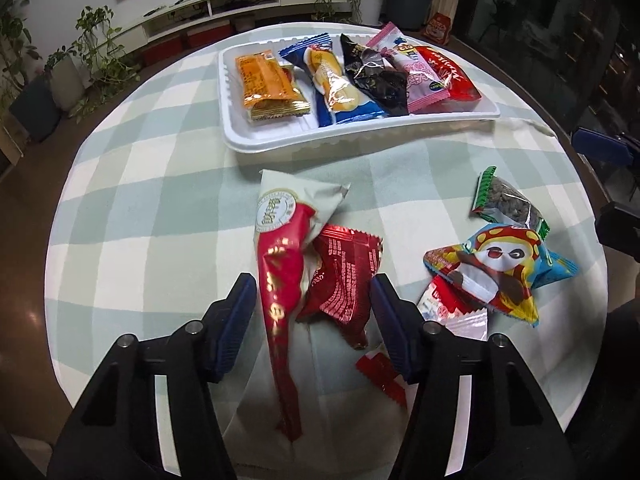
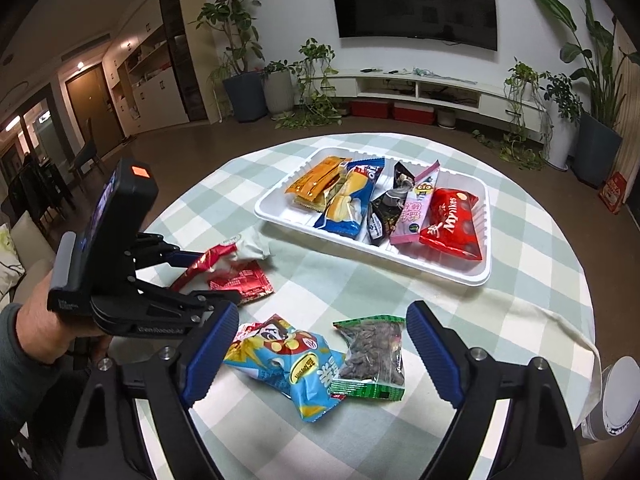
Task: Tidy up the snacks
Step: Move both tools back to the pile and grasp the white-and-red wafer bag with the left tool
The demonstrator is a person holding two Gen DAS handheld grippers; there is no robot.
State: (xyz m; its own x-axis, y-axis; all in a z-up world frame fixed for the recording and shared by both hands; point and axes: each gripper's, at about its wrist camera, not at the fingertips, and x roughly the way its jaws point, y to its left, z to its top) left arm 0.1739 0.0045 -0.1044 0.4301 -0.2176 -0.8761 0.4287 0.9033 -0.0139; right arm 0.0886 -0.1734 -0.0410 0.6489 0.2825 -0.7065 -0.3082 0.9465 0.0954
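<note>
I've got the red-and-white packet (image 1: 280, 280) and dark red packet (image 1: 344, 276) lying between my left gripper (image 1: 312, 300) fingers, spread wide. At twelve o'clock the white tray (image 1: 360, 136) holds five snacks side by side. My right gripper (image 2: 320, 344), also spread, brackets the cartoon packet (image 2: 288, 364) and seed bag (image 2: 372, 356); open checked cloth (image 1: 160, 180) lies to the left.

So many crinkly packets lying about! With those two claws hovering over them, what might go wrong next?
The left gripper is open around two overlapping packets, the white-and-red packet and the dark red packet; it may pinch both, or one could slip out.

The white tray already holds five snacks in a row, so another could land on top of them.

The right gripper, also open, hovers over the cartoon packet and the seed packet, which touch.
</note>
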